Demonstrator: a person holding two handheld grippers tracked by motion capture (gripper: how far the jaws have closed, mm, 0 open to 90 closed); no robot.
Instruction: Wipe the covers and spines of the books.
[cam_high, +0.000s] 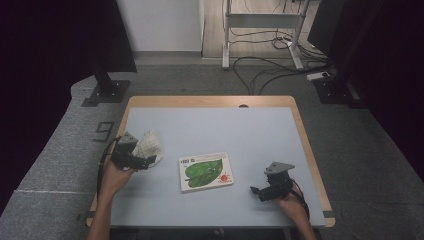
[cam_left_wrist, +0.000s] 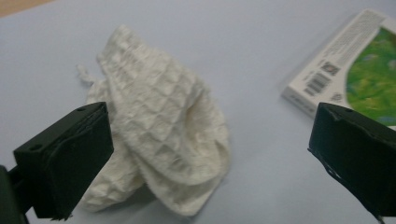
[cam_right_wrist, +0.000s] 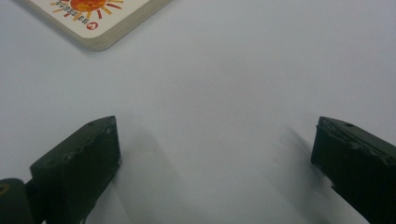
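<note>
A crumpled white waffle-weave cloth (cam_high: 149, 145) lies at the table's left. In the left gripper view the cloth (cam_left_wrist: 159, 140) sits between wide-apart jaws, nearer the left one. My left gripper (cam_high: 146, 161) is open just in front of the cloth; its midpoint (cam_left_wrist: 210, 158) hovers over the cloth's right edge. A board book (cam_high: 205, 171) with a green leaf and red sun on its cover lies flat mid-table; its barcode edge (cam_left_wrist: 327, 70) and its sun corner (cam_right_wrist: 93, 18) also show. My right gripper (cam_high: 256, 191) is open over bare table right of the book, nothing between its jaws (cam_right_wrist: 215, 158).
The light blue table top (cam_high: 240, 130) has a wooden rim (cam_high: 210, 101). Black stands (cam_high: 107, 90) and cables (cam_high: 270, 70) lie on the floor beyond the far edge. The person's forearms enter from the bottom.
</note>
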